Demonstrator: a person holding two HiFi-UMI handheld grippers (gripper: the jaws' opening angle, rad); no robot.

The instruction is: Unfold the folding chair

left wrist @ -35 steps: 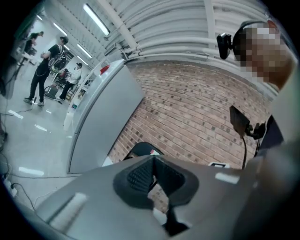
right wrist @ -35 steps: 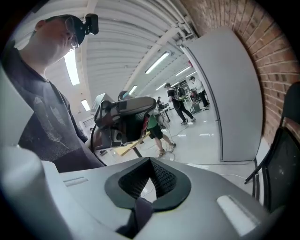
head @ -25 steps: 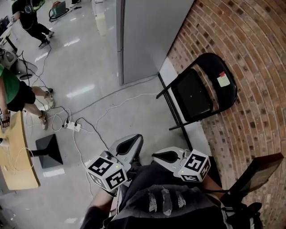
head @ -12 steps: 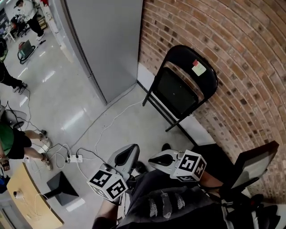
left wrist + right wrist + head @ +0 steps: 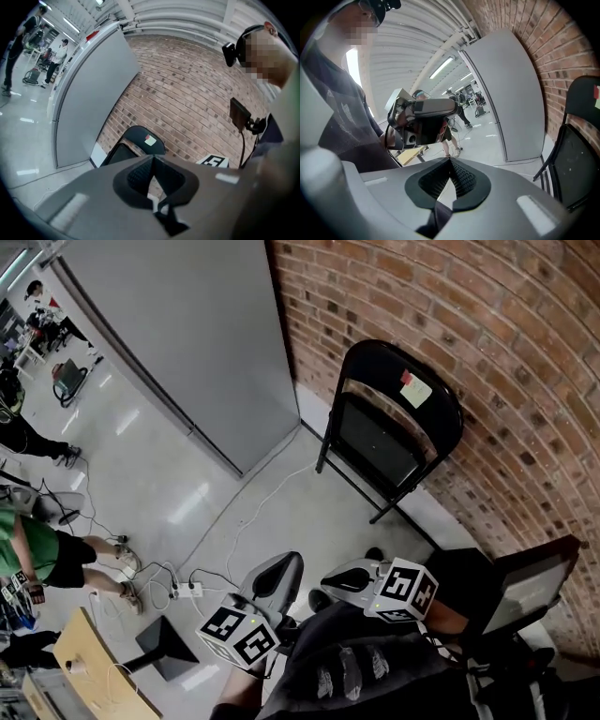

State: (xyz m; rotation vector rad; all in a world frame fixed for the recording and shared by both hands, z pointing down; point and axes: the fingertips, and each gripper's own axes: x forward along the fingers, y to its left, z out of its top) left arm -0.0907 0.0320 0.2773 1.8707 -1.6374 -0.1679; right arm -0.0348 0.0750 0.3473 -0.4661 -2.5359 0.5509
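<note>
Left gripper (image 5: 275, 577): rounded shell, smooth light grey; dark oval recess holding black ribbed pads (image 5: 138, 176).
Right gripper (image 5: 345, 579): matching grey shell; black textured pads (image 5: 464, 181); pale rectangular inlay on shell flank.
Left marker cube (image 5: 239, 638), right marker cube (image 5: 405, 590): white faces, black square patterns.
Clothing: dark grey top (image 5: 375, 673), faded pale print at front.
Headgear: black camera (image 5: 228, 51), boxy, on head mount.

A red brick wall (image 5: 487, 324) meets a tall grey panel (image 5: 187, 343) over a glossy pale floor (image 5: 169, 493). A white cable (image 5: 262, 502) trails across the floor to a power strip (image 5: 194, 590). Near the strip are a black stand base (image 5: 167, 646), a wooden table (image 5: 89, 662) and a person in a green shirt (image 5: 37, 554).
</note>
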